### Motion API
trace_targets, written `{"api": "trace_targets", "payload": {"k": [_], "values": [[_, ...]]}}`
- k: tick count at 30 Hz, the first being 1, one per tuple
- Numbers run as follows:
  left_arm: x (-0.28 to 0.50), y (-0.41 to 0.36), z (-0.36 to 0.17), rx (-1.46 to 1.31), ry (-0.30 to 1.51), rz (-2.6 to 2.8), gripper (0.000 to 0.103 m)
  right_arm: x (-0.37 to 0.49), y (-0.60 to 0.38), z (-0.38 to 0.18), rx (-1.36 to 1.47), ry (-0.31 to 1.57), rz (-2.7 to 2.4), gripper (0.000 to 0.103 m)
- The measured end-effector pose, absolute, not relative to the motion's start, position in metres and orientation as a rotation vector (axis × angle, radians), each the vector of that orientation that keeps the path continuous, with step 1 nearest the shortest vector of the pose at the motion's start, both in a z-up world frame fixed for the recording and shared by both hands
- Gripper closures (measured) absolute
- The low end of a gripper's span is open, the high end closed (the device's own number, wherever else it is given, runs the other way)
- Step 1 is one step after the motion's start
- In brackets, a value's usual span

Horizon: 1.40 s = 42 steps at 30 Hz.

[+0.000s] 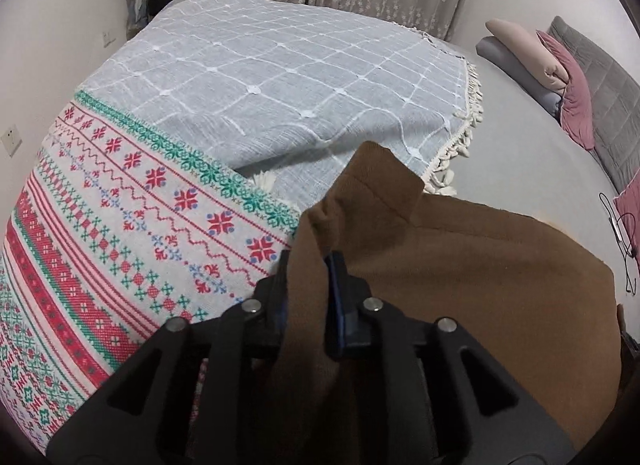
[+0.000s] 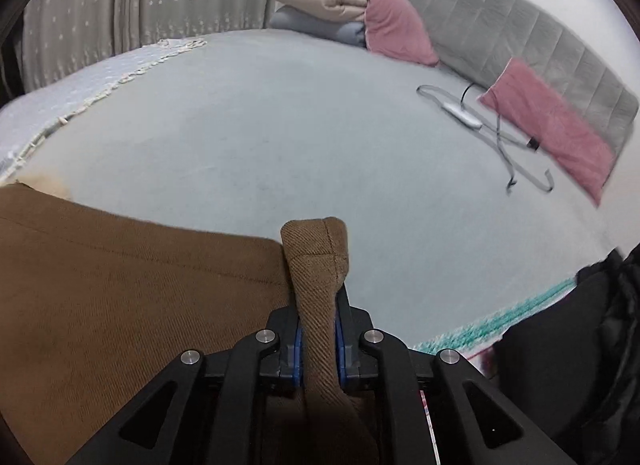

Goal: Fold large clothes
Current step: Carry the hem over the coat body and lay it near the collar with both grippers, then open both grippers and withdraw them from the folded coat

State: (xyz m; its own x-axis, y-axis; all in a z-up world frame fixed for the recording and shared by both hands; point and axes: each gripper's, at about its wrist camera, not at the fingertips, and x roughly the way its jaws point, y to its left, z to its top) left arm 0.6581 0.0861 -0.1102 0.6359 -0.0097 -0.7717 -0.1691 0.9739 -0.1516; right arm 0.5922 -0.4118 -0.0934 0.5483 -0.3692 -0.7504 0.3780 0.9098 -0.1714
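I am pinching the brown garment (image 1: 460, 277) in both nearly closed grippers, left gripper (image 1: 308, 277), right gripper (image 2: 320, 305); its gripped corners are pointing toward twelve o'clock.

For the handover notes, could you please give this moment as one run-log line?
step: grasp for fold | left gripper: shut on brown garment | right gripper: shut on brown garment | surface: grey bed
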Motion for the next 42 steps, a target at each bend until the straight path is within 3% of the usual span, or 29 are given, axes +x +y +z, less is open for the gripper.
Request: {"api": "trace_targets", "payload": {"k": [4, 6, 8, 11, 17, 22, 25, 28, 31, 42], "values": [[0.637, 0.107, -0.094, -0.266, 0.890, 0.090, 0.056, 0.585, -0.426, -0.086, 0.083, 0.922, -0.469, 0.051], [0.616, 0.115, -0.071, -0.310, 0.848, 0.062, 0.055, 0.567, -0.435, -0.065, 0.145, 0.910, -0.456, 0.046], [0.585, 0.126, -0.043, -0.339, 0.803, 0.060, 0.048, 0.535, -0.437, -0.036, 0.196, 0.844, -0.423, 0.041], [0.533, 0.122, -0.014, -0.318, 0.782, -0.004, 0.046, 0.480, -0.428, -0.003, 0.246, 0.763, -0.349, 0.019], [0.445, 0.044, 0.006, -0.080, 0.802, -0.169, 0.038, 0.408, -0.381, 0.014, 0.231, 0.820, -0.177, 0.017], [0.402, -0.012, -0.032, 0.066, 0.880, -0.207, 0.037, 0.372, -0.325, 0.003, 0.223, 0.927, -0.120, 0.017], [0.397, -0.014, -0.064, 0.093, 0.960, -0.155, 0.037, 0.357, -0.303, -0.012, 0.166, 0.971, -0.085, 0.017], [0.393, 0.001, -0.086, 0.108, 0.950, -0.077, 0.029, 0.349, -0.300, -0.039, 0.088, 1.058, -0.097, 0.017], [0.394, 0.017, -0.087, 0.112, 0.935, -0.051, 0.026, 0.340, -0.328, -0.062, 0.212, 1.093, -0.112, 0.004], [0.401, 0.034, -0.091, 0.112, 0.927, -0.034, 0.025, 0.331, -0.352, -0.080, 0.241, 1.094, 0.009, 0.003]]}}
